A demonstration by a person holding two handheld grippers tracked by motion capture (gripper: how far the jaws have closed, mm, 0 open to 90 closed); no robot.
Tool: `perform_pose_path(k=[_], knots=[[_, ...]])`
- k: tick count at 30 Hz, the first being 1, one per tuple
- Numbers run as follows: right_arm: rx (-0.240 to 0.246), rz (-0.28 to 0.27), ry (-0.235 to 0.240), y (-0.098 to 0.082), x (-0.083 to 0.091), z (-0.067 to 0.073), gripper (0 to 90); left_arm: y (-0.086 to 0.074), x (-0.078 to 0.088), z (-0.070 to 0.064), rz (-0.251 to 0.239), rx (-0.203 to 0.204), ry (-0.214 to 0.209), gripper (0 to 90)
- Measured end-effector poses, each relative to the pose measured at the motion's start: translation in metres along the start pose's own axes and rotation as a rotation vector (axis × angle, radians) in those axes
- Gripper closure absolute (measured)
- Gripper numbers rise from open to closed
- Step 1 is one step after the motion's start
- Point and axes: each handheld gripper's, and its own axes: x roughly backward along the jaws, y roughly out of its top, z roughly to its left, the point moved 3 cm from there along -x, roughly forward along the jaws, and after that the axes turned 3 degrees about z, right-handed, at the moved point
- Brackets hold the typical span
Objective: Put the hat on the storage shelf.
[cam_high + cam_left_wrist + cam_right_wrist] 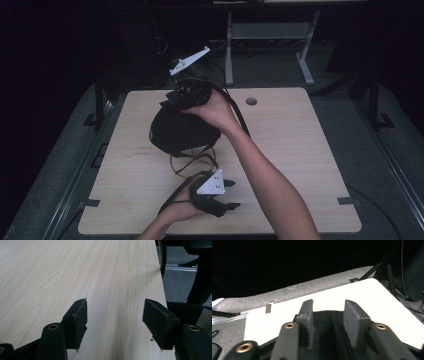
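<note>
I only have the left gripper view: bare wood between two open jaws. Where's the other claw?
Observer: The right claw is at the top of a black bag mid-table, toward the far edge.
Operator: Is it gripping the bag?
Observer: Not clamped. The right gripper view shows its jaws apart, with the bag's dark fabric between them.
Operator: Where's my claw relative to that?
Observer: The left claw is at the table's near edge, pointing right, away from the bag.

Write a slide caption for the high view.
Right tongs on a black bag at mid-table; left tongs open near the table's front edge.
</note>
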Motion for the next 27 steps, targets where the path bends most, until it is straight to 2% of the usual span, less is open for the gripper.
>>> perform_pose_path(k=[6, 7, 11, 19, 27], knots=[[-0.020, -0.007, 0.000, -0.008, 0.007, -0.003, 50.6, 0.001, 0.001, 0.000, -0.012, 0.003, 0.001, 36.0], [-0.028, -0.013, 0.003, -0.010, 0.009, -0.005, 47.2, 0.001, 0.001, 0.000, -0.011, 0.006, 0.000, 35.9], [-0.034, -0.019, 0.012, -0.013, 0.015, -0.007, 44.2, 0.000, 0.002, 0.001, -0.011, 0.011, -0.001, 35.6], [-0.045, -0.050, -0.009, -0.026, 0.041, -0.013, 37.2, -0.002, 0.001, 0.002, -0.017, 0.033, -0.005, 34.4], [-0.053, -0.068, -0.028, -0.036, 0.062, -0.016, 32.4, -0.002, 0.000, 0.001, -0.015, 0.038, -0.011, 33.9]])
